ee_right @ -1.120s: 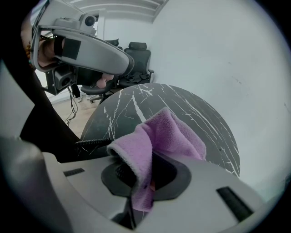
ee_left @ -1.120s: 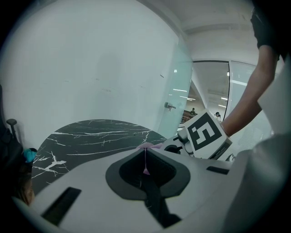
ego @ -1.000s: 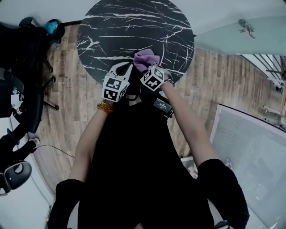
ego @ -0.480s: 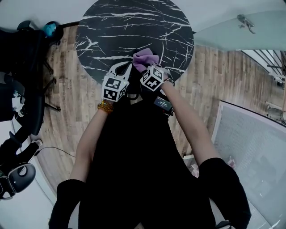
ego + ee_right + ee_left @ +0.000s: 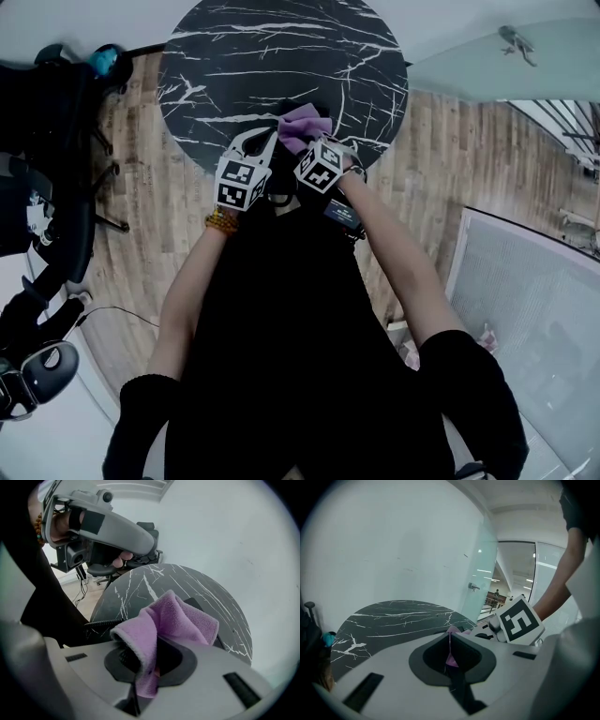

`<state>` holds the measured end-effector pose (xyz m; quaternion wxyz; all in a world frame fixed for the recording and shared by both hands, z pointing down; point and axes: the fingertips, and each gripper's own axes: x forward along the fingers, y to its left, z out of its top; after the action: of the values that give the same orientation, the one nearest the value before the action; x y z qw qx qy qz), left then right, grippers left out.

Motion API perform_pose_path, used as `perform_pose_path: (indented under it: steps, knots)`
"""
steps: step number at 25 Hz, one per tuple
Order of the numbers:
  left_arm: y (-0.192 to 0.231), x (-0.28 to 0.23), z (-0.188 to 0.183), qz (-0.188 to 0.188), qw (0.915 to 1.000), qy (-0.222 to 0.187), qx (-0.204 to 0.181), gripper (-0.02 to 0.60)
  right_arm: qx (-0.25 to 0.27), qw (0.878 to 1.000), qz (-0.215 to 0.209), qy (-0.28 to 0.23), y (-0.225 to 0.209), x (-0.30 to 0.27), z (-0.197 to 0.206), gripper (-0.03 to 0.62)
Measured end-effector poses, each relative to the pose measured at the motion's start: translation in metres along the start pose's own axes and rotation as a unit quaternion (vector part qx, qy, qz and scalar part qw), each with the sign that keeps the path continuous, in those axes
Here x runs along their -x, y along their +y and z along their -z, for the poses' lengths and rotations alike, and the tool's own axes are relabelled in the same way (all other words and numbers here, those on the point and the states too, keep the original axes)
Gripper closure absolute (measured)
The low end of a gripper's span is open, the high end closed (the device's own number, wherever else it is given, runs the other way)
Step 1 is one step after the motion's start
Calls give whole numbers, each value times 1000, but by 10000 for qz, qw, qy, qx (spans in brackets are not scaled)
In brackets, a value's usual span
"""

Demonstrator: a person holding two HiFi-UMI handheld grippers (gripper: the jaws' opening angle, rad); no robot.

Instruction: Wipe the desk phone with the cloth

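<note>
Wiping looks under way: the right gripper (image 5: 317, 150) is clamped on the fluffy purple cloth (image 5: 173, 616), bunched over the black desk phone (image 5: 200, 605) at the near edge of the round black marble table (image 5: 281, 56). The left gripper (image 5: 449, 644) hovers beside it, jaws together and empty. Next, the cloth likely needs a light, pressed sweep across the phone.

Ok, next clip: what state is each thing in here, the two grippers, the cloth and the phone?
left gripper: fingers together, holding nothing.
right gripper: shut on the cloth.
cloth: bunched, hanging from the right fingers over the desk phone.
desk phone: on the table, mostly covered by the cloth; handset cannot be made out.
</note>
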<state>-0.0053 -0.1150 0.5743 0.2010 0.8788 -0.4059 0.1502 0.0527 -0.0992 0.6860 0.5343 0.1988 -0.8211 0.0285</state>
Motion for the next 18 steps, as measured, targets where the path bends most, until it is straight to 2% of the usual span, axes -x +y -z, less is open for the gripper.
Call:
perform_pose_path:
  steps: [18]
  knots:
    - [0, 0, 4, -19, 10000, 67, -11, 563, -62, 9998, -169, 18, 18, -2, 6, 537]
